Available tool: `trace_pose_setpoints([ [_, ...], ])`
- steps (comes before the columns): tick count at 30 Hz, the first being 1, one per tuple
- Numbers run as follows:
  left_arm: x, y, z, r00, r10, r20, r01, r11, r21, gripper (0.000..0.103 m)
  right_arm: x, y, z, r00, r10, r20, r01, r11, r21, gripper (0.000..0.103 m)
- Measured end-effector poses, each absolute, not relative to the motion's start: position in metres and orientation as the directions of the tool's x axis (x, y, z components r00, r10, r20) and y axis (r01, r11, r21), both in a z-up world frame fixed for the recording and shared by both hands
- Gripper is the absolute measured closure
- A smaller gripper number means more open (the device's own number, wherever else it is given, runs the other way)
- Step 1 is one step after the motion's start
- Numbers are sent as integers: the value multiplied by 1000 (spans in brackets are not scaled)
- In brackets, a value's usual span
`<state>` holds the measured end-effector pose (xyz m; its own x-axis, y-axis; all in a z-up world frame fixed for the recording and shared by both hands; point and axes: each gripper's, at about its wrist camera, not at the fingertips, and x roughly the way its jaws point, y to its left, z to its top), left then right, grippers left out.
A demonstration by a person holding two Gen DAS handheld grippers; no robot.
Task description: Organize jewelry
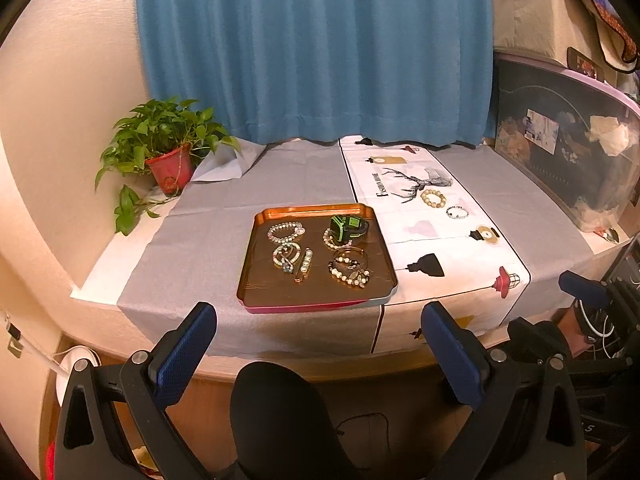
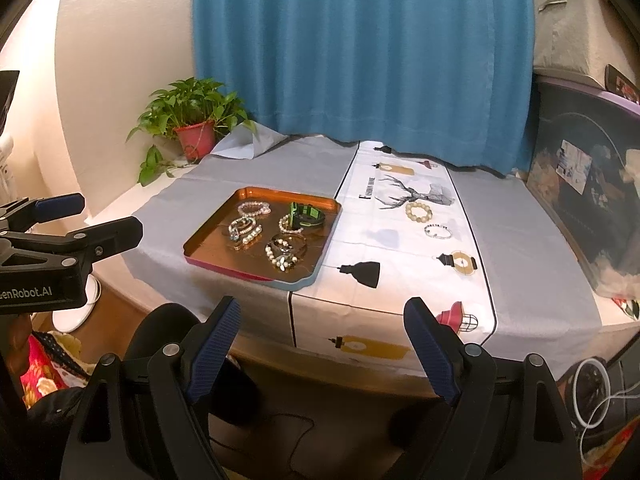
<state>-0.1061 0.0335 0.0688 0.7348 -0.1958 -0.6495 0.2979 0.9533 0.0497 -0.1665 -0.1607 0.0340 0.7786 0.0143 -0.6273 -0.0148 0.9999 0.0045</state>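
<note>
here, nearest the cameras, the left claw [image 1: 319, 322] has its blue pads spread wide with nothing between them, held off the near edge of the tabletop [image 1: 208, 236]. the right claw [image 2: 322, 316] is likewise wide open and empty, also short of the tabletop edge. a black chair back [image 1: 280, 416] sits below and between the left claw's arms.

next out, a grey cloth [image 1: 192, 248] covers the tabletop, with a white printed runner [image 1: 440, 248] laid across it toward the right. a copper tray [image 1: 256, 280] sits on the grey cloth near the front edge, its right side just beside the runner's border. inside the tray: several beaded bracelets [image 1: 285, 232] on the left half, more beaded bracelets at front right, and a green and black band [image 1: 349, 227] at the back right, lying over a pale bracelet.

further out on the runner, outside the tray, lie two loose pieces: a large-bead cream bracelet [image 1: 433, 198] beside the deer print, and a small thin bracelet [image 1: 457, 212] just to its right and nearer.

at the far left corner, a potted plant [image 1: 168, 148] in a red pot. behind everything, a blue curtain [image 1: 312, 48]. at far right, a dark storage bin [image 1: 560, 152] with a beige box [image 1: 532, 8] on top.
</note>
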Motion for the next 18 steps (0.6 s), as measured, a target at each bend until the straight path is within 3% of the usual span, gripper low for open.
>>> trace_pose_setpoints([
  [18,-75,15,52,693,-171,-701,298,953,63,1,-142,-206,14,732,-46,-679,100,994,40,19],
])
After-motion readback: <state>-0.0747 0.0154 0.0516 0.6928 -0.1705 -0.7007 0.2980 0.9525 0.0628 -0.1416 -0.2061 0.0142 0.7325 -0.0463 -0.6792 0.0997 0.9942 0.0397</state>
